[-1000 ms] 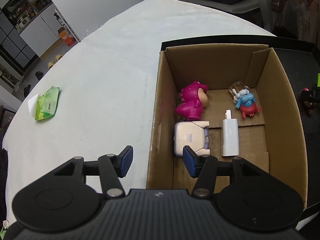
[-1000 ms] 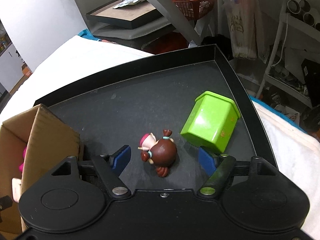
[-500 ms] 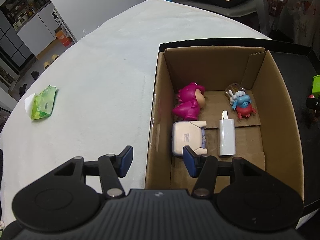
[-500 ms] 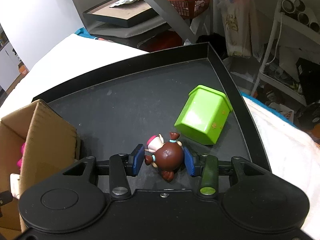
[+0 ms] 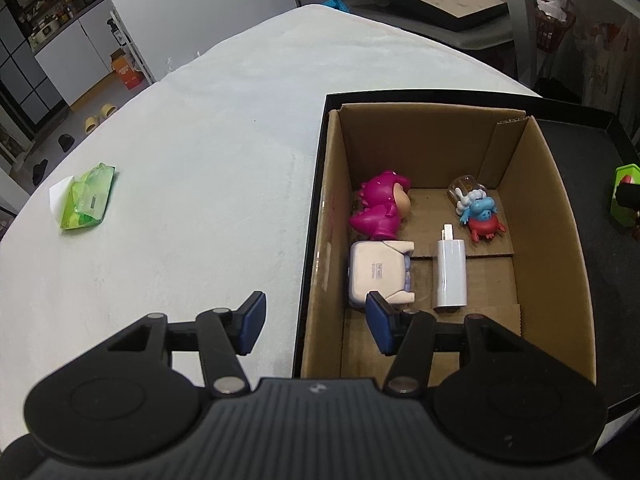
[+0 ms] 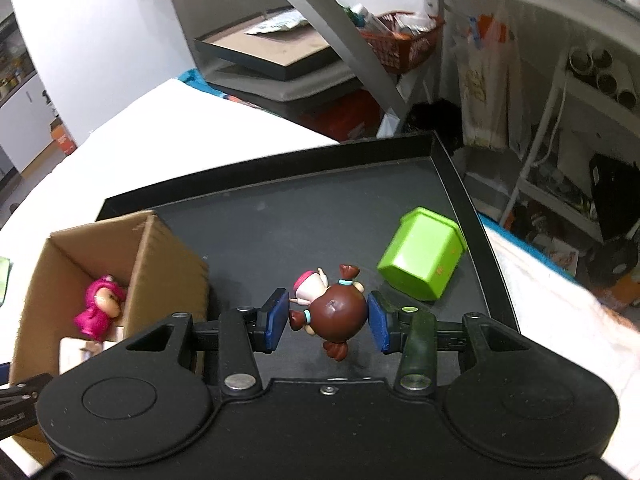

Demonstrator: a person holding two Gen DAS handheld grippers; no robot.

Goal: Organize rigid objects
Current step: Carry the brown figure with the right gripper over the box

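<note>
Between right fingers [image 6: 277, 320]: brown figurine [image 6: 338, 314]

We see the counter [image 5: 208, 152], covered in white, spreading ahead and to the left of the left tongs [image 5: 314, 326]. A green packet [image 5: 86, 197] lies on it far to their left. A black tray [image 5: 576, 148] rests on it just ahead to their right, a cardboard box [image 5: 320, 240] standing in its left end.
</note>
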